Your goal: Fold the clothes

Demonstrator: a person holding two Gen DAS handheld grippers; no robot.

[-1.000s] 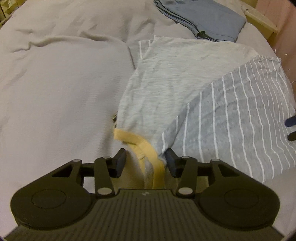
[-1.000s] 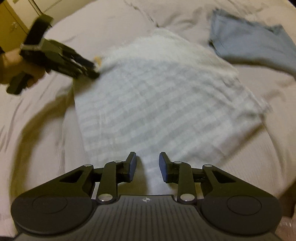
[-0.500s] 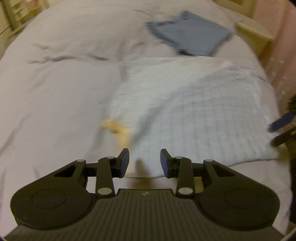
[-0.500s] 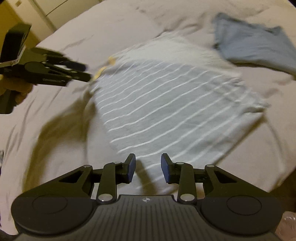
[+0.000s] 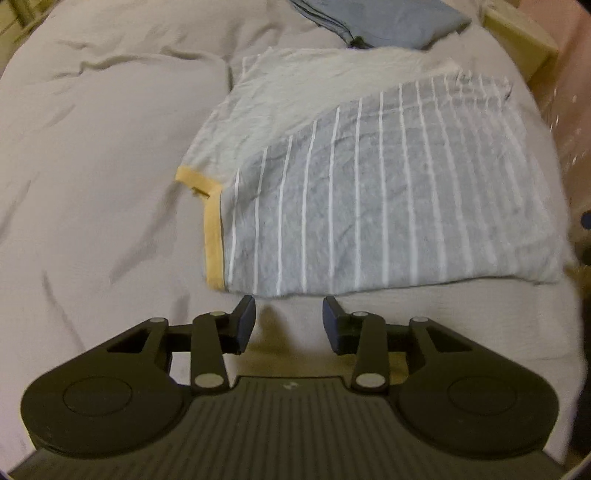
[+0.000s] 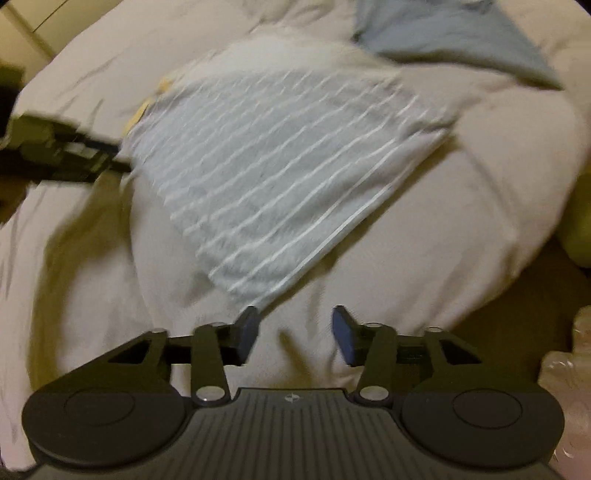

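A pale grey bedcover [image 5: 103, 155] fills most of both views. On it, in the centre and right of the left wrist frame, lies the folded grey shirt with white stripes [image 5: 388, 199], a paler layer showing along its upper left and a yellow collar band [image 5: 214, 236] on its left edge. A folded blue garment [image 5: 388, 18] sits at the top, just beyond the shirt. The left gripper [image 5: 289, 320] is at bottom centre, jaws spread and empty, just below the shirt's near edge. In the blurred right wrist frame, the right gripper [image 6: 295, 330] is likewise spread and empty, its left fingertip close to the shirt's nearest corner.
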